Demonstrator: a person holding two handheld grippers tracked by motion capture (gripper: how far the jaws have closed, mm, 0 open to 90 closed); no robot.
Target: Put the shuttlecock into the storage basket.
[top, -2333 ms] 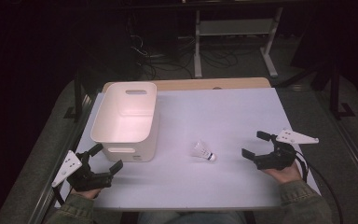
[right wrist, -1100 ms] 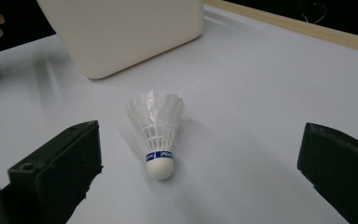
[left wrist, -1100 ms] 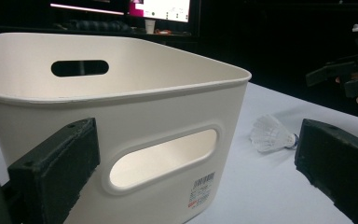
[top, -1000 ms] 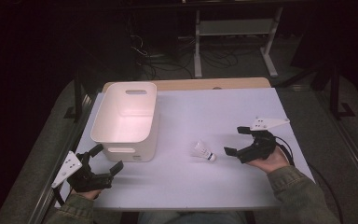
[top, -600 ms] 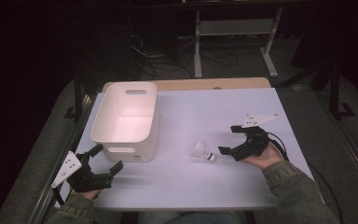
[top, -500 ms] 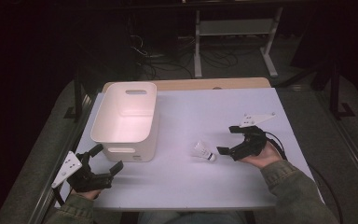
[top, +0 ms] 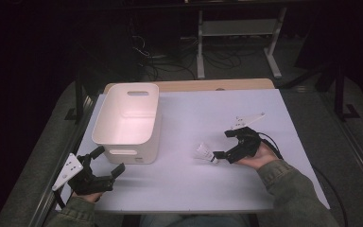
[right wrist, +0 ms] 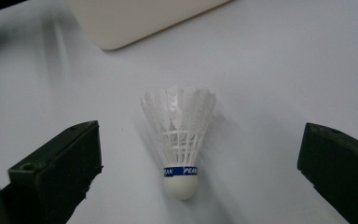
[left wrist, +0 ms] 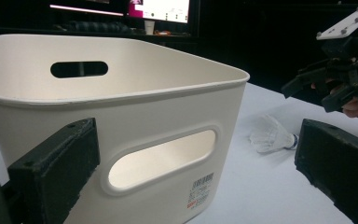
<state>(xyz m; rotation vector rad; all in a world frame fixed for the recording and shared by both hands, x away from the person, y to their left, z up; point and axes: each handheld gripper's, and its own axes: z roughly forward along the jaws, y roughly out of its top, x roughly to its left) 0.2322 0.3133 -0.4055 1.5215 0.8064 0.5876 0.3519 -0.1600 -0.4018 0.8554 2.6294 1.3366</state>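
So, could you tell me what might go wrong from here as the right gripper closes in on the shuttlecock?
Three risks, all tentative.
1. The shuttlecock lies loose on the smooth table; a jaw of the right gripper touching first could push or roll it away.
2. Closing on the feather skirt rather than the cork could crush the feathers.
3. The bin stands near; a nudged shuttlecock could slide against its wall.

Both arms are in olive-green jacket sleeves, ribbed at the cuff as far as I can tell. Each black, chunky-jawed hand-held gripper, left (top: 105, 162) and right (top: 226, 144), has a pale grey three-cornered plate on top with small screws. A dark cable trails off the right one.
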